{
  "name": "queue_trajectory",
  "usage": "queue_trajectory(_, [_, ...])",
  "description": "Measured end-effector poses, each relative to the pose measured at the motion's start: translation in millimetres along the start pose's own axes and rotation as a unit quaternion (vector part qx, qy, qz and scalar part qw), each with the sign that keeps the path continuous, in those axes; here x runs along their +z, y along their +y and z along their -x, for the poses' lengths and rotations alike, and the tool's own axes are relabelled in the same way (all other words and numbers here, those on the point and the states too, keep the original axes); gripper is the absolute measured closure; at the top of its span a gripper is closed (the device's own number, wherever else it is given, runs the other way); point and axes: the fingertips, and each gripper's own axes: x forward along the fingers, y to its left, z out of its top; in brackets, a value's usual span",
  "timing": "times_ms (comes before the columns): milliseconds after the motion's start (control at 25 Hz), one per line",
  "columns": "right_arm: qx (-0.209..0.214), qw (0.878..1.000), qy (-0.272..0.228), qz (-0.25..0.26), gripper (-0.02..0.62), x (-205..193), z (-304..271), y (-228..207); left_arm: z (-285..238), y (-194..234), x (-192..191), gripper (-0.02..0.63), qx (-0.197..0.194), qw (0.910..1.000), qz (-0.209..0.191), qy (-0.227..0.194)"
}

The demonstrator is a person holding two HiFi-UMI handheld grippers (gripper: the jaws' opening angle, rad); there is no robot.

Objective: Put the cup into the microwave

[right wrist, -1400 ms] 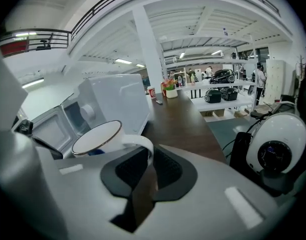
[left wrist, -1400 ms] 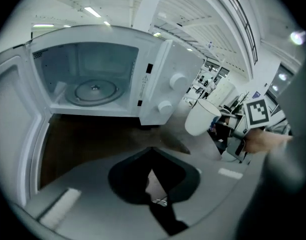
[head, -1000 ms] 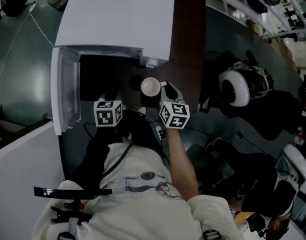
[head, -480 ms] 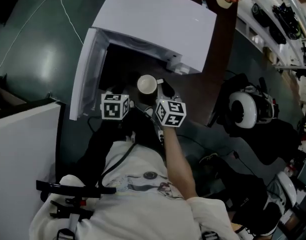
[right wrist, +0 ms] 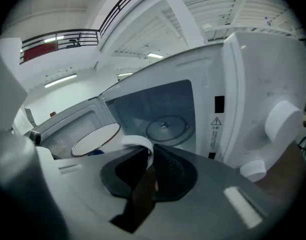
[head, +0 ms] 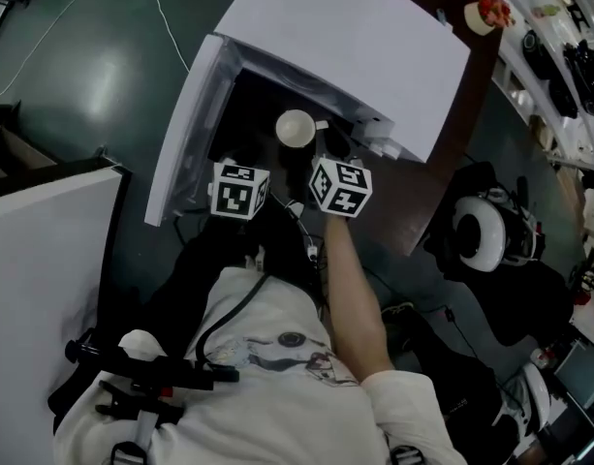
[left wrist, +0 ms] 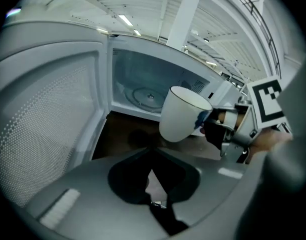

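Our right gripper [right wrist: 145, 156] is clamped on the white handle of the cup [head: 296, 128], with the jaws pressed against either side of the loop. The cup hangs in the air, tilted a little, its rim turned away from the left gripper. It sits right at the mouth of the microwave [head: 355, 37], above the brown table [left wrist: 127, 134]. From the head view it seems to be just over the threshold, though the dark cavity makes that hard for us to judge. The door [head: 185, 129] is swung wide open to the left, and the glass turntable [right wrist: 165, 128] lies bare inside. Our left gripper [left wrist: 153, 156] hangs just beside the cup, low and to its left. Its jaw tips meet and there is nothing between them.
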Motion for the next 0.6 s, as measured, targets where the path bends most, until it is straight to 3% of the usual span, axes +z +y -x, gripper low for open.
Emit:
queue_trajectory(320, [-0.009, 0.999, -0.035, -0.030, 0.557, 31.6, -60.4, -12.9, -7.1, 6.9, -0.4, 0.607, 0.001, 0.9999, 0.011, 0.005])
queue_trajectory(600, [-0.051, 0.994, -0.074, -0.056, 0.557, 53.1, -96.4, -33.9, -17.9, 8.3, -2.1, 0.607, -0.011, 0.9997, 0.023, 0.003])
